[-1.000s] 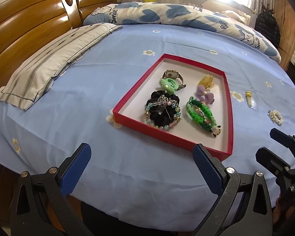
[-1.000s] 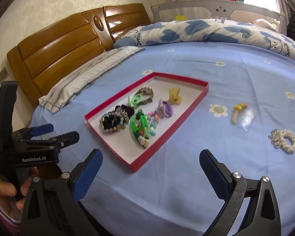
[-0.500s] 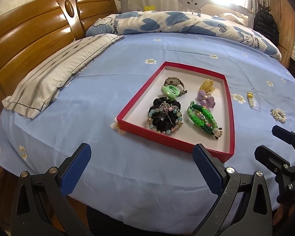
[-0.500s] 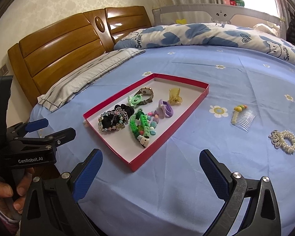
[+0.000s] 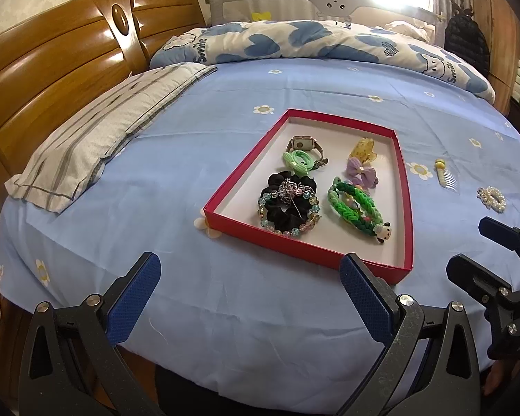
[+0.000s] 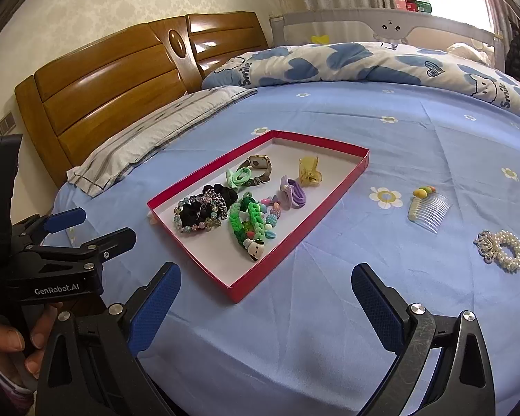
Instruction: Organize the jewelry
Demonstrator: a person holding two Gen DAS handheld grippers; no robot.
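Observation:
A red-rimmed tray [image 5: 237, 165] [image 6: 332, 194] lies on the blue bedsheet and holds several pieces: a watch [image 5: 303, 144], a black scrunchie with a bead bracelet [image 5: 289, 204], a green braided band [image 5: 355, 204], a purple bow [image 5: 360, 170] and a yellow clip [image 5: 363, 147]. A clear hair comb [image 6: 430, 209] [image 5: 447, 177] and a pearl bracelet [image 6: 501, 249] [image 5: 492, 199] lie on the sheet right of the tray. My left gripper [image 5: 249, 293] is open and empty near the bed's front edge. My right gripper [image 6: 265, 300] is open and empty, in front of the tray.
A striped pillow [image 5: 100, 131] lies at the left by the wooden headboard [image 5: 52, 69]. A blue-and-white quilt [image 5: 312, 41] is bunched along the far side. The bed's front edge [image 5: 225, 364] drops off just under the grippers.
Both grippers have drawn back and tilted up a little, so the tray sits lower and farther in view. Both stay open. Nothing on the bed has moved.

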